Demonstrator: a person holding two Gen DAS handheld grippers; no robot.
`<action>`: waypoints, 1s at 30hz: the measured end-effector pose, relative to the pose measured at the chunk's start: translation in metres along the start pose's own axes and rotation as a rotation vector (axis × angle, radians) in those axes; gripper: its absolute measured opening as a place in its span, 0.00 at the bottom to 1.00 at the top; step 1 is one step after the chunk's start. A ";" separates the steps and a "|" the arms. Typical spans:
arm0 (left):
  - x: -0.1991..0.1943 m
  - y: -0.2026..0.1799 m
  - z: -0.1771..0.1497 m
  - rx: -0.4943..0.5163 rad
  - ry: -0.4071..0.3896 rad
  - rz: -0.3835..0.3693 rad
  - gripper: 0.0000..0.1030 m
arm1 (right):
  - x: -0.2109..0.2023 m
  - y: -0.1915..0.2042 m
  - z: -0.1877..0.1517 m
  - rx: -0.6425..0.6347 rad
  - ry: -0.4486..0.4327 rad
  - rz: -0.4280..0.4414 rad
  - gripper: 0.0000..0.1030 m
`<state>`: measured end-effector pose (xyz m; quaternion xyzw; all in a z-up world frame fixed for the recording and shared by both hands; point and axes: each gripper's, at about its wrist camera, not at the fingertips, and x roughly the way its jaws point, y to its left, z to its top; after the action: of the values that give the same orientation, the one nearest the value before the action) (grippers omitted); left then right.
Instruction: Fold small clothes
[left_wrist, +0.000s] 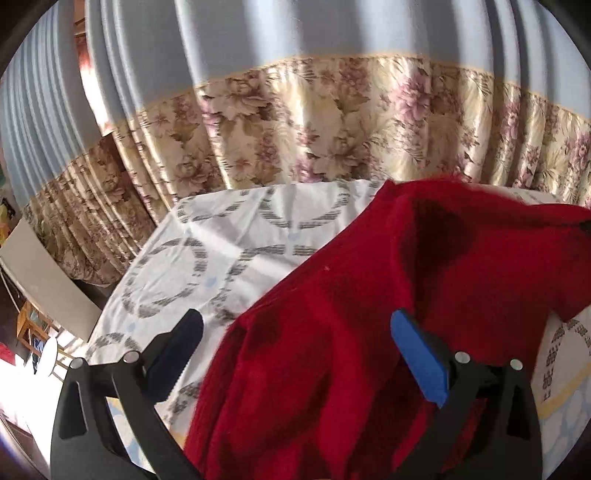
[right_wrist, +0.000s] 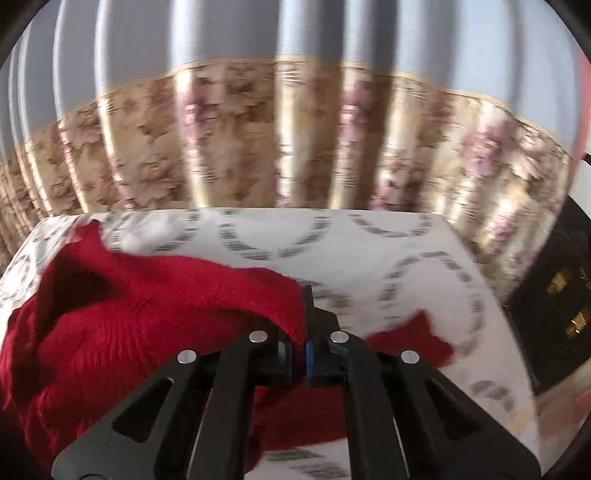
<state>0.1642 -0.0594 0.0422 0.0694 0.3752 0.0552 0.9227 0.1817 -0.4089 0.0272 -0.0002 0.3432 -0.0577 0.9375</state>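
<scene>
The right gripper (right_wrist: 301, 314) pinches a fold of the red sweater (left_wrist: 369, 314), apparently lifted (view blurred) off the patterned sheet (left_wrist: 229, 236); the left gripper (left_wrist: 295, 343) gapes wide above it.

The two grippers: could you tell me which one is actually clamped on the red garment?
The right gripper: its jaws are shut on an edge of the red garment. The left gripper is wide open, the cloth merely lying between its fingers.
</scene>
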 end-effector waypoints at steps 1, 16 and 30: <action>0.003 -0.005 0.002 0.006 0.006 0.002 0.99 | 0.001 -0.007 -0.003 0.001 0.013 0.010 0.03; 0.061 -0.085 0.028 0.173 0.048 -0.062 0.99 | -0.002 -0.012 -0.014 0.005 0.041 0.090 0.04; 0.073 0.049 0.069 0.104 -0.001 -0.056 0.12 | 0.001 -0.015 0.023 0.098 -0.034 0.071 0.03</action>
<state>0.2625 -0.0059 0.0495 0.1067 0.3788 0.0097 0.9193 0.1954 -0.4250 0.0452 0.0567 0.3239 -0.0412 0.9435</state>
